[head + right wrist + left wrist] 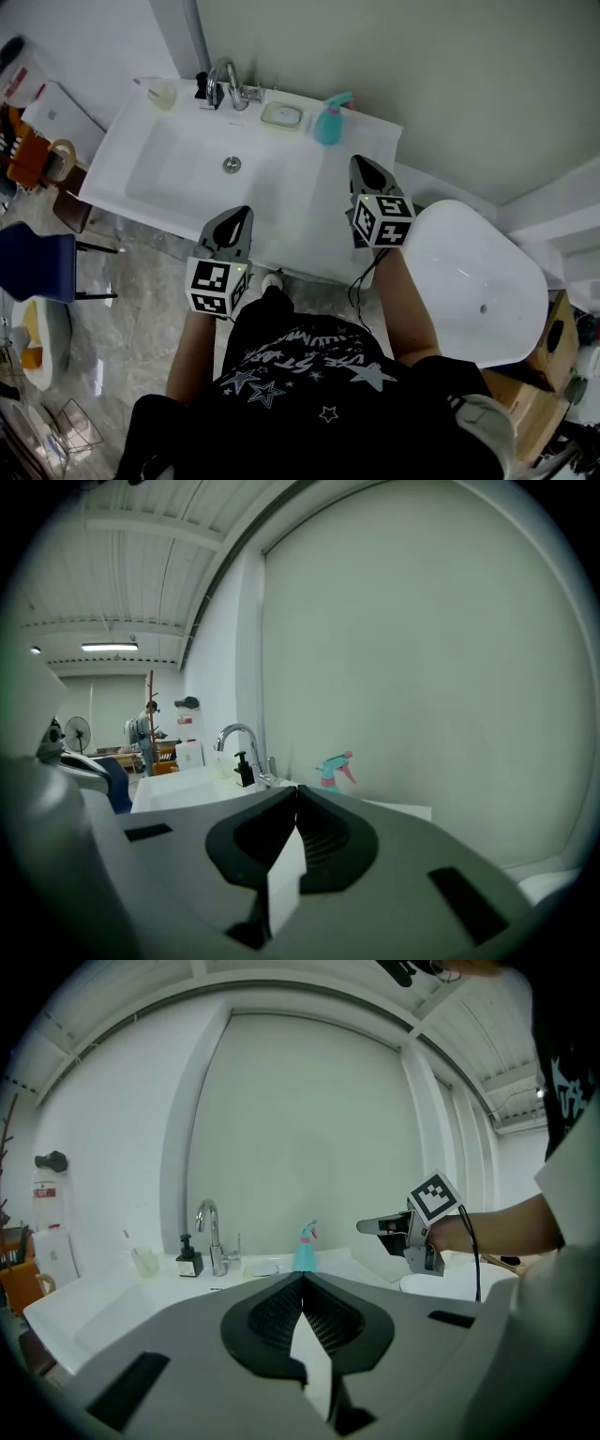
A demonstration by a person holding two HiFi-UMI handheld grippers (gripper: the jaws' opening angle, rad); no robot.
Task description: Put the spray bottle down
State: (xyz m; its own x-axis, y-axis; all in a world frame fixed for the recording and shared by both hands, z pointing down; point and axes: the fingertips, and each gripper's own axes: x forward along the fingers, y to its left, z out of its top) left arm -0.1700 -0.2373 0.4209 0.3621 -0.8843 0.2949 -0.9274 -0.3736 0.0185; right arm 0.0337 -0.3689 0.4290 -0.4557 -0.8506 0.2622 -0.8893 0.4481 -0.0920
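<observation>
No legible text — shirt print upside down and blurred, wall notice too small

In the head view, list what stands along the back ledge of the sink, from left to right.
cup → black pump bottle → faucet → soap dish → spray bottle

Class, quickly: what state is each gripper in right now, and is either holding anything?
Left gripper: closed, empty.
Right gripper: closed, empty; the spray bottle stands on the sink.
</observation>
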